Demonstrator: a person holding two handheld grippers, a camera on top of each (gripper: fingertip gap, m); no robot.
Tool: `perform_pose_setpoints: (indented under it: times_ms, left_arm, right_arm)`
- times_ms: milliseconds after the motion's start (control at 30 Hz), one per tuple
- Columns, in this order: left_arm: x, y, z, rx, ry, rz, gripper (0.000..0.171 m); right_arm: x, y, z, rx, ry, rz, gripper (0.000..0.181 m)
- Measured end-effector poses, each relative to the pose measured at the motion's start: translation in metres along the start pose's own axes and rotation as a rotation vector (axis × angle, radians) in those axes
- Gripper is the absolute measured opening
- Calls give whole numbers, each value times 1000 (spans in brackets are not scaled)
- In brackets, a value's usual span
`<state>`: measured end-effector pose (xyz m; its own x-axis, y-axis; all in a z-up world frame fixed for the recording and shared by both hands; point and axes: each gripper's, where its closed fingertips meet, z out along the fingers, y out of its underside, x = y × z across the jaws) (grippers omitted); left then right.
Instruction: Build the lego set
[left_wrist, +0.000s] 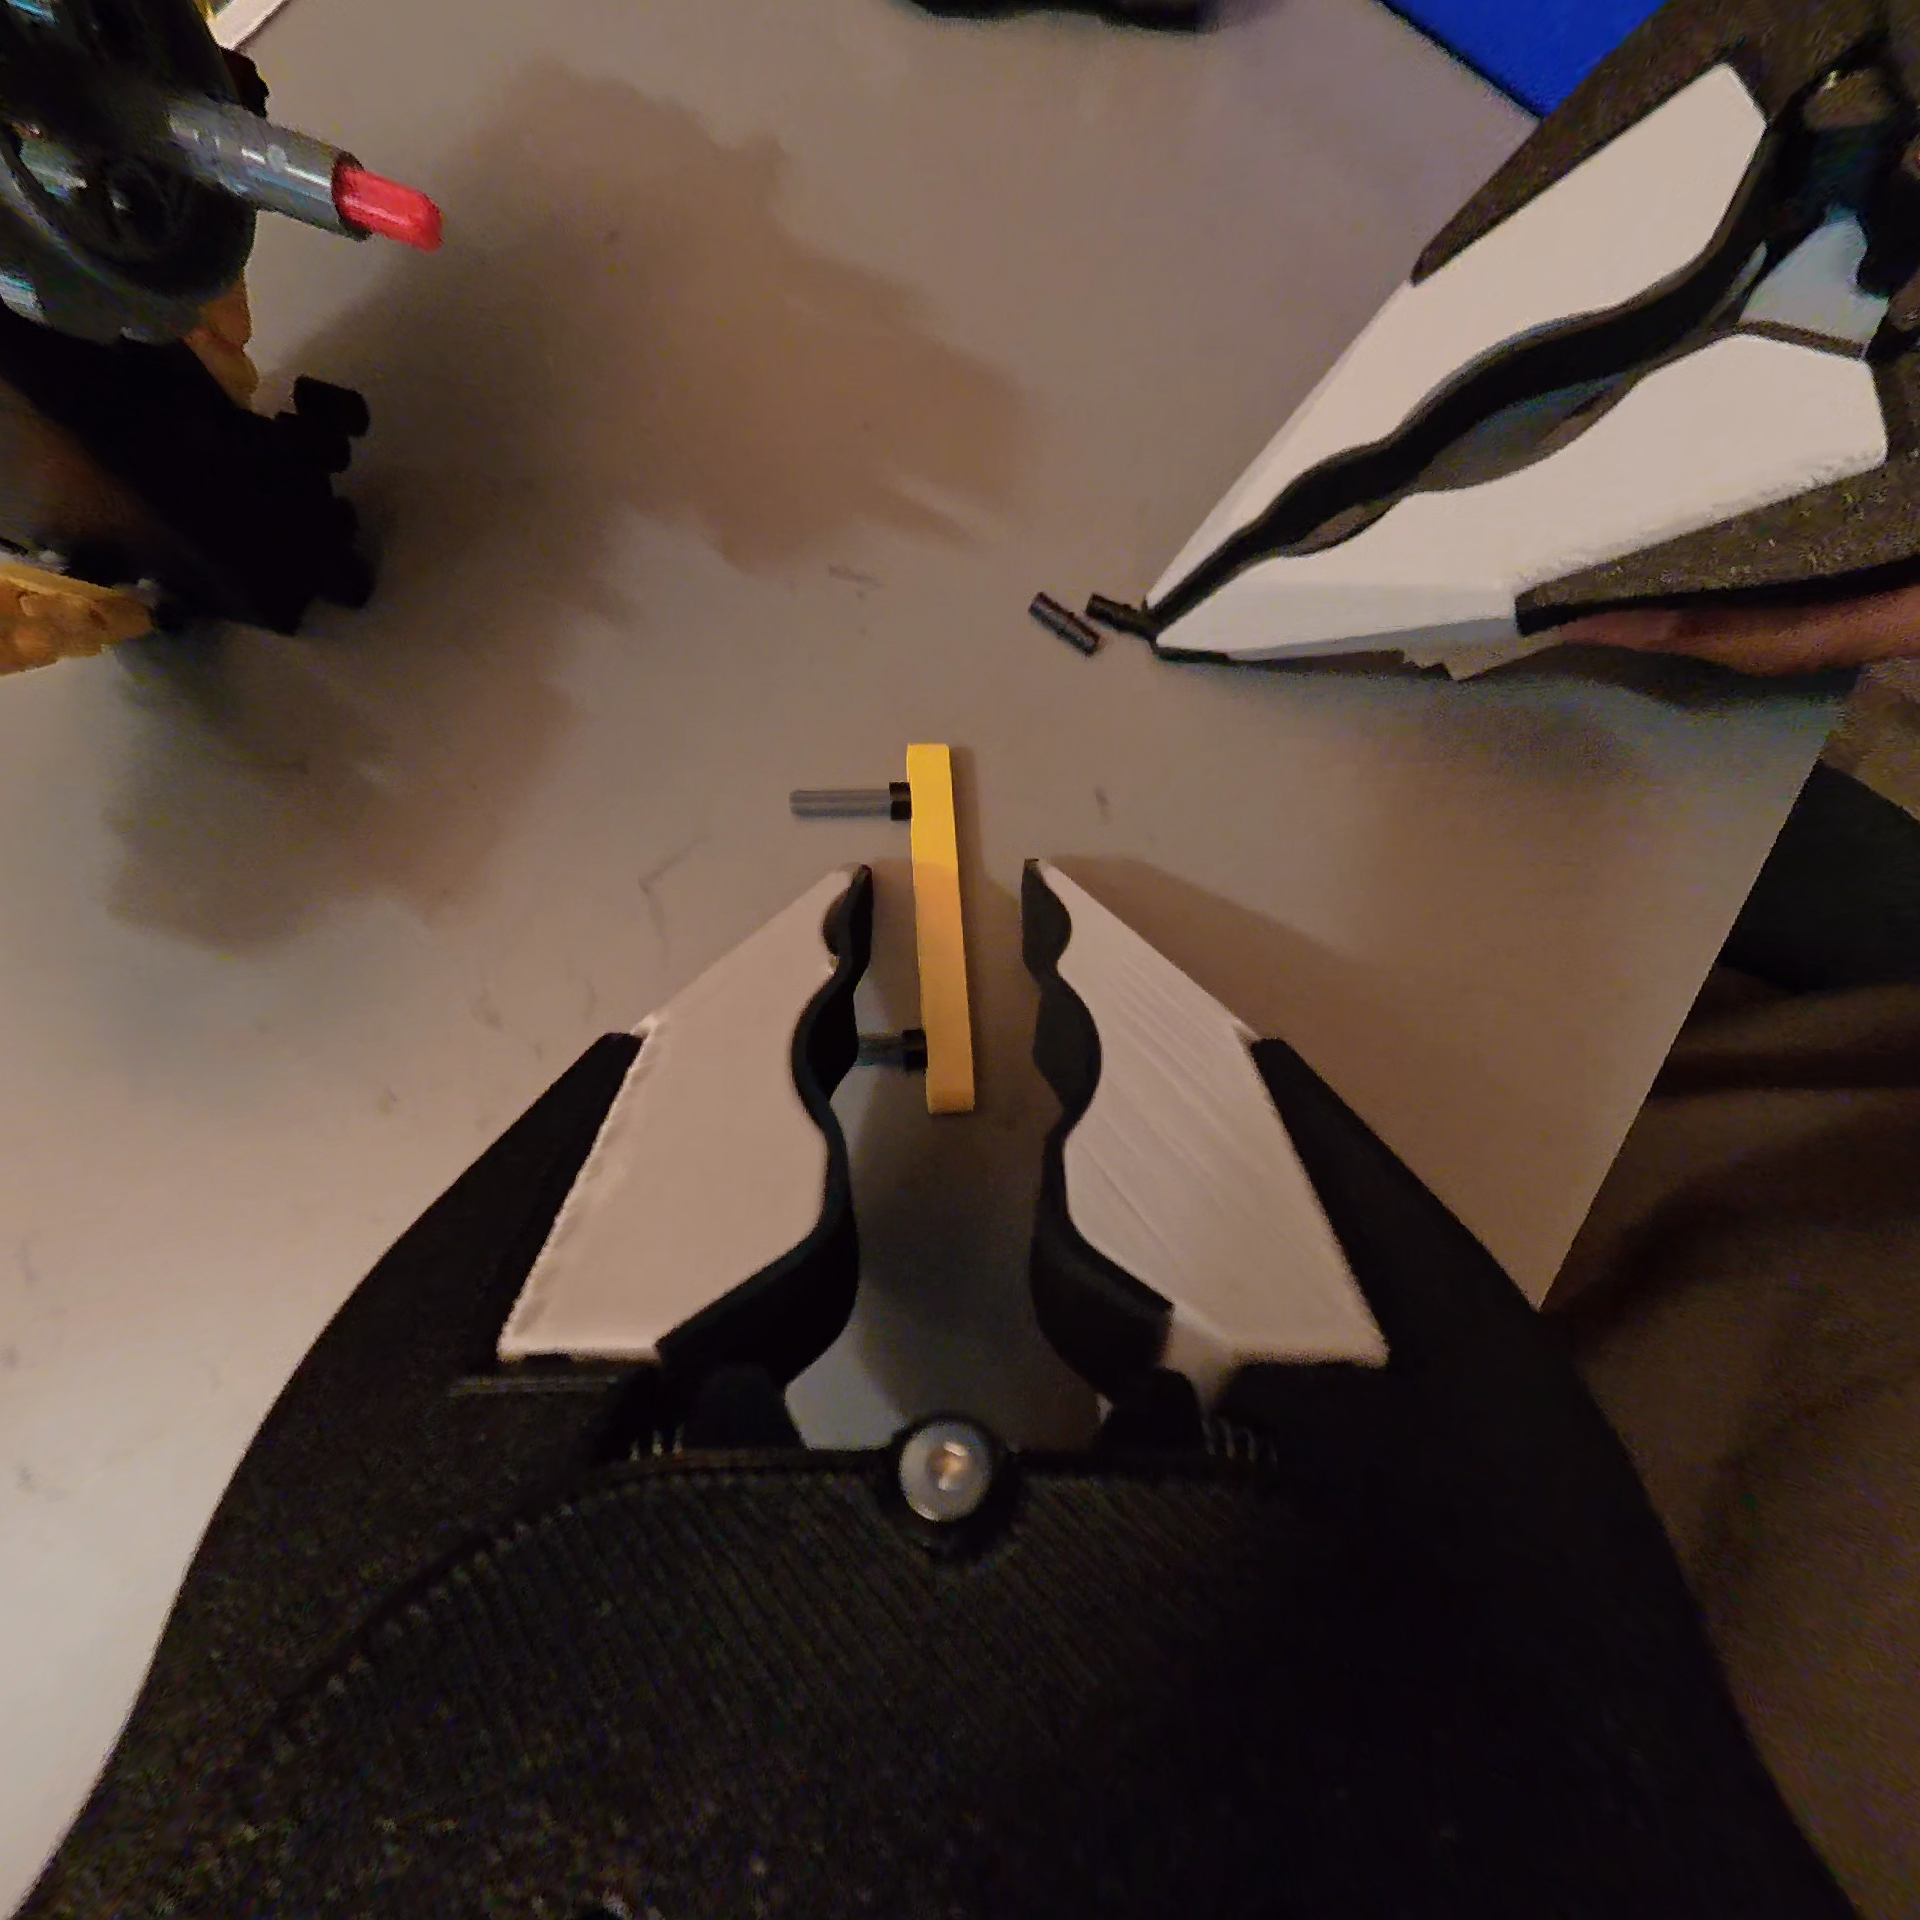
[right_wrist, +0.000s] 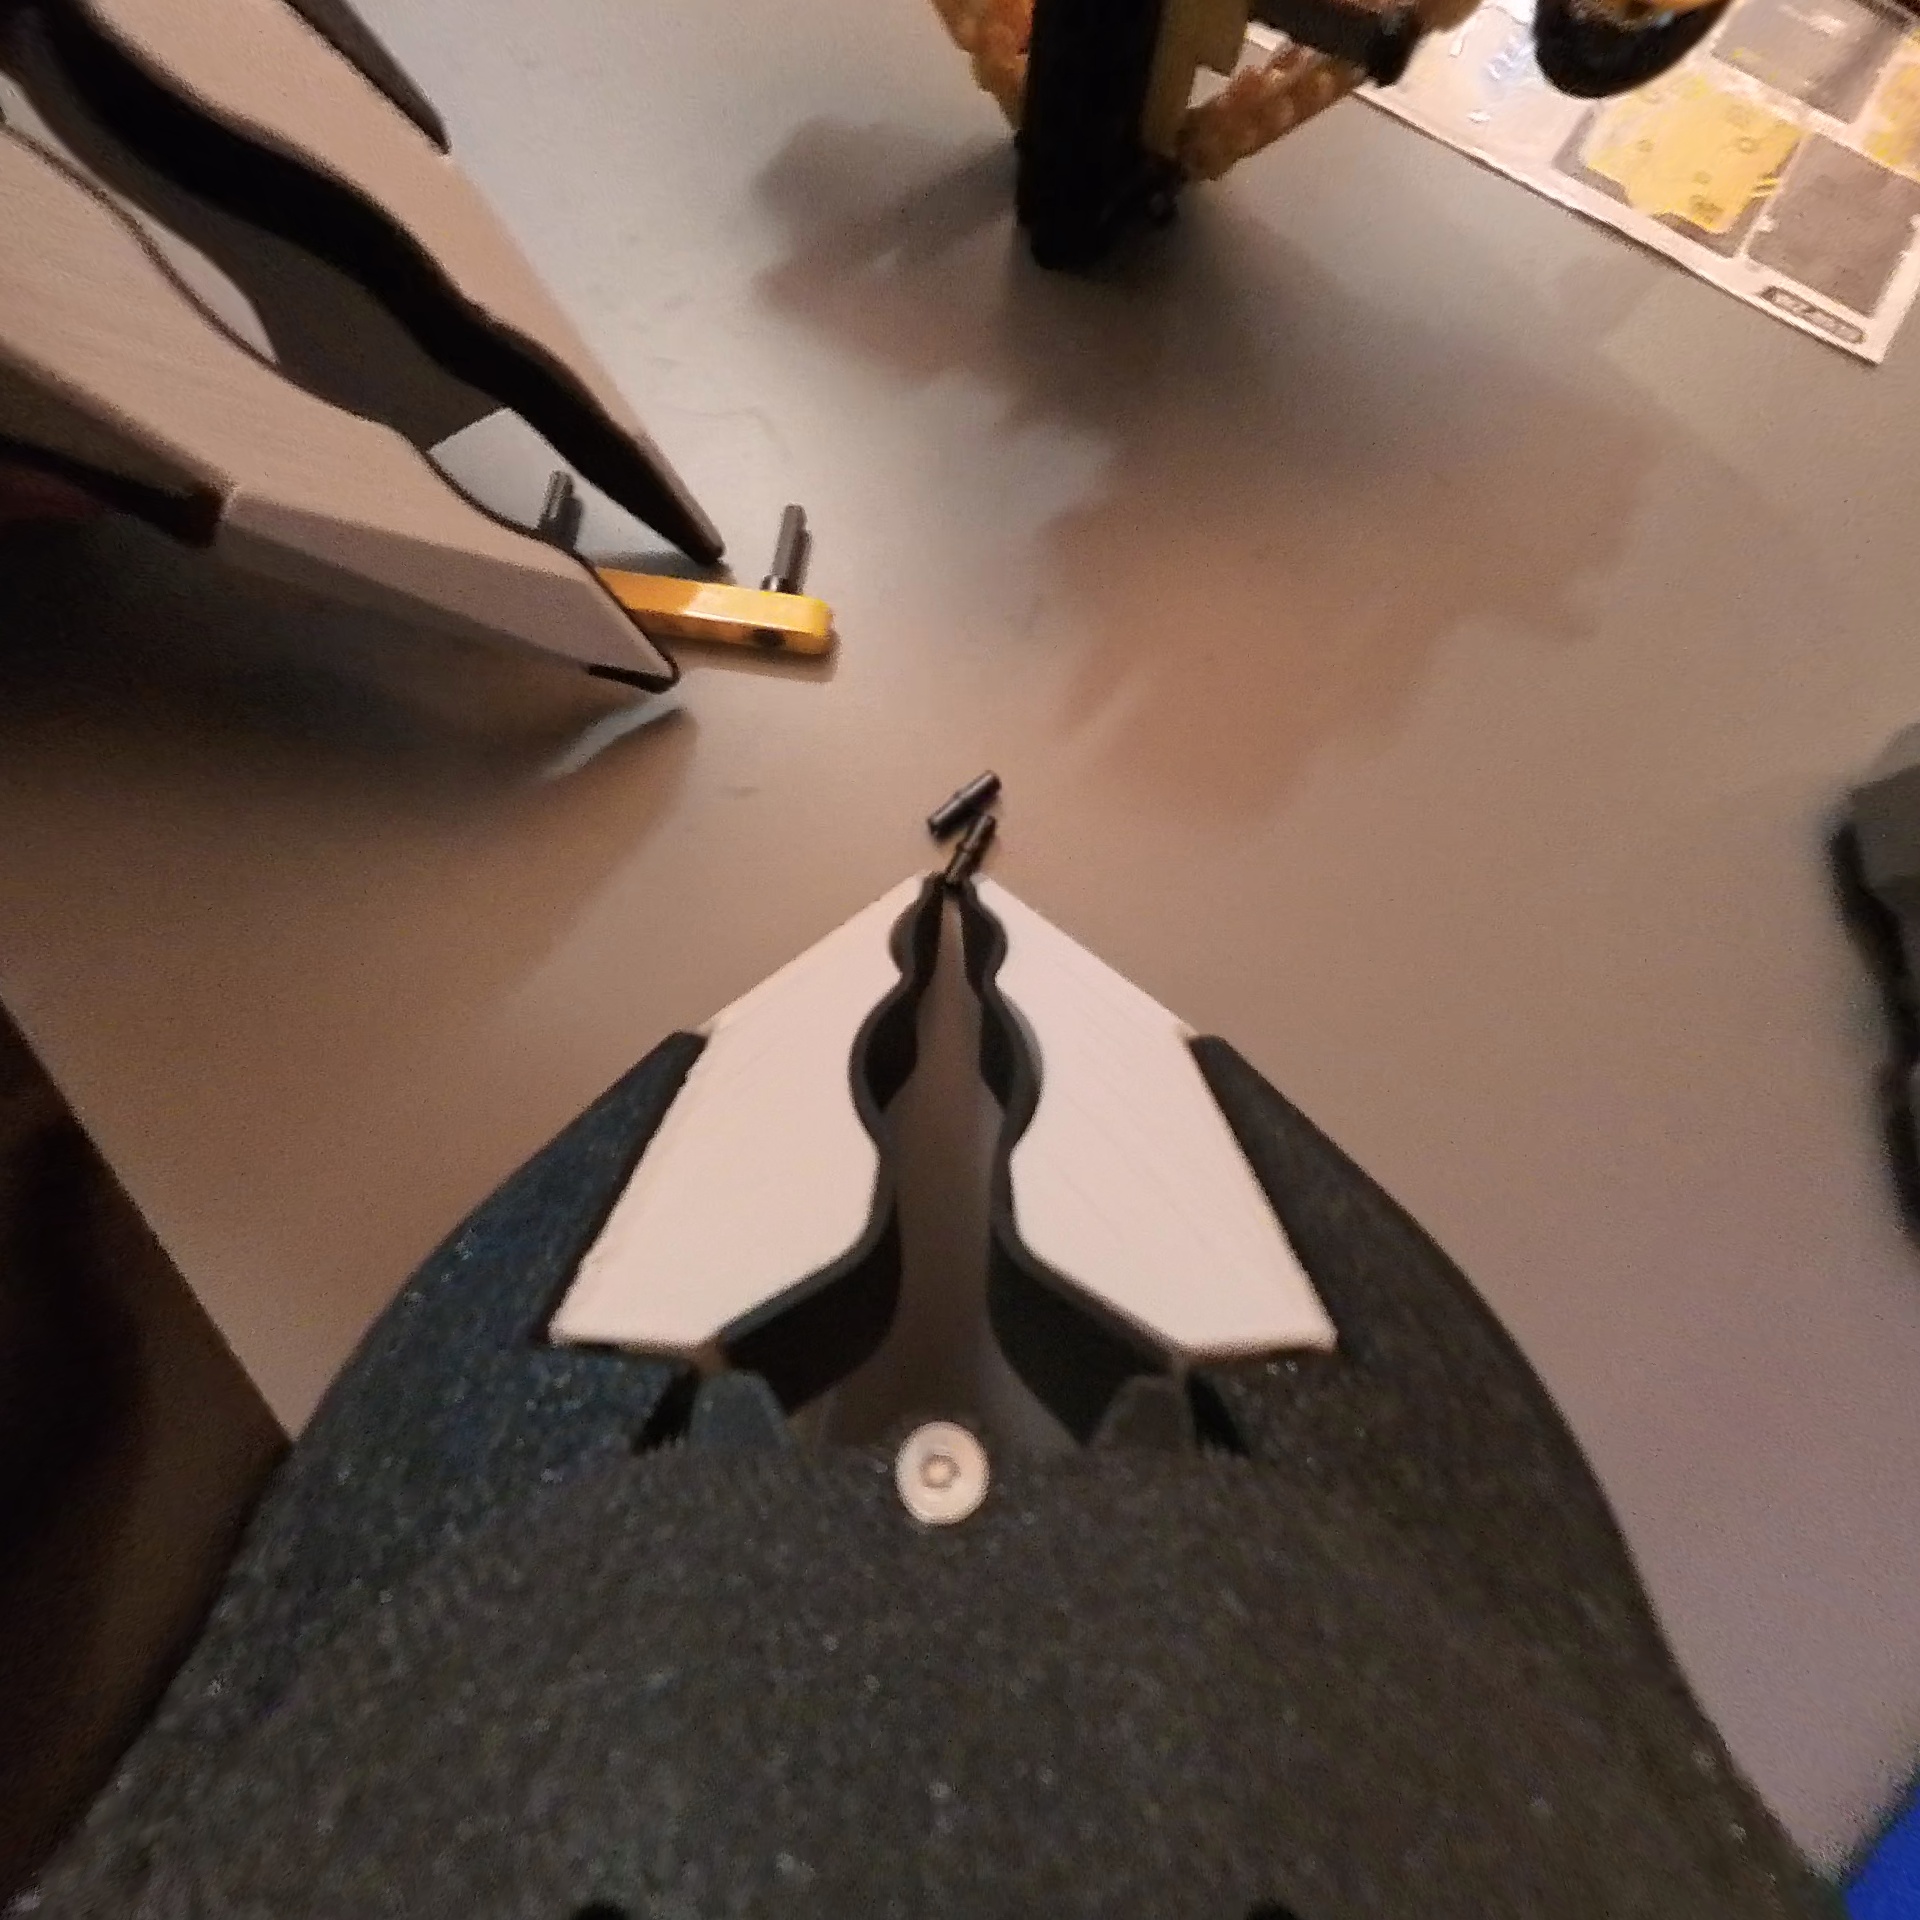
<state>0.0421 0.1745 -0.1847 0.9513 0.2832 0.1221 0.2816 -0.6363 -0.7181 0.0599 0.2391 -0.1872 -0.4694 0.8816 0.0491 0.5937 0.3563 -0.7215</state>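
Observation:
A yellow beam (left_wrist: 940, 935) lies on the grey table (left_wrist: 1299, 810) with two grey pins (left_wrist: 842, 802) sticking out of its left side. My left gripper (left_wrist: 945, 873) is open, and its jaws straddle the near half of the beam with a gap on each side. In the right wrist view the left gripper (right_wrist: 681, 608) stands over the beam (right_wrist: 748, 623). My right gripper (right_wrist: 943, 883) is shut on a small black pin (right_wrist: 968, 847) at its very tips. A second black pin (right_wrist: 961, 805) lies loose just beyond. Both pins (left_wrist: 1062, 623) show beside the right gripper (left_wrist: 1153, 623).
A black and yellow brick model (left_wrist: 156, 436) with a grey shaft and red tip (left_wrist: 390, 208) stands at the far left; it also shows in the right wrist view (right_wrist: 1101, 125). A printed sheet (right_wrist: 1714, 187) lies far right. A dark object (right_wrist: 1881, 935) sits at the right edge. The table edge (left_wrist: 1683, 1039) runs close on the right. About 8 cm separates my left fingertips from my right.

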Motion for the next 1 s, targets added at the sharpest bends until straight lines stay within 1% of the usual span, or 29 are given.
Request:
perform_pose_setpoints:
  times_ms: [167,267,300,400,433,533,600,733,800,933,1000]
  left_arm:
    - [1,2,0,-7,11,-3,28]
    - [2,3,-2,-8,23,-14,24]
    - [1,3,-2,-8,25,-19,22]
    - [-2,3,-2,-10,17,-27,14]
    - [-3,3,-2,-10,13,-28,13]
    - [-4,3,-2,-9,4,-25,11]
    - [-4,3,-2,-7,-1,-26,9]
    - [-5,4,-2,-4,-10,-29,6]
    - [-4,4,-2,-2,-8,-35,7]
    - [4,3,-3,-1,36,-64,26]
    - [6,4,-4,-8,49,-73,27]
  right_arm:
    - [-19,2,-6,16,-87,21,2]
    - [-16,0,-11,49,-70,54,3]
    - [-15,-2,-12,59,-59,64,4]
    - [-17,-5,-10,63,-66,101,18]
    - [-19,-5,-8,55,-68,105,19]
    - [-17,0,-2,5,-4,62,17]
    - [-17,0,-2,-3,32,25,7]
    - [-16,0,-2,-6,53,14,4]
    - [-16,0,-2,-6,56,9,4]
    - [-33,-12,4,23,-15,8,4]
    - [-42,-20,9,37,-47,13,4]
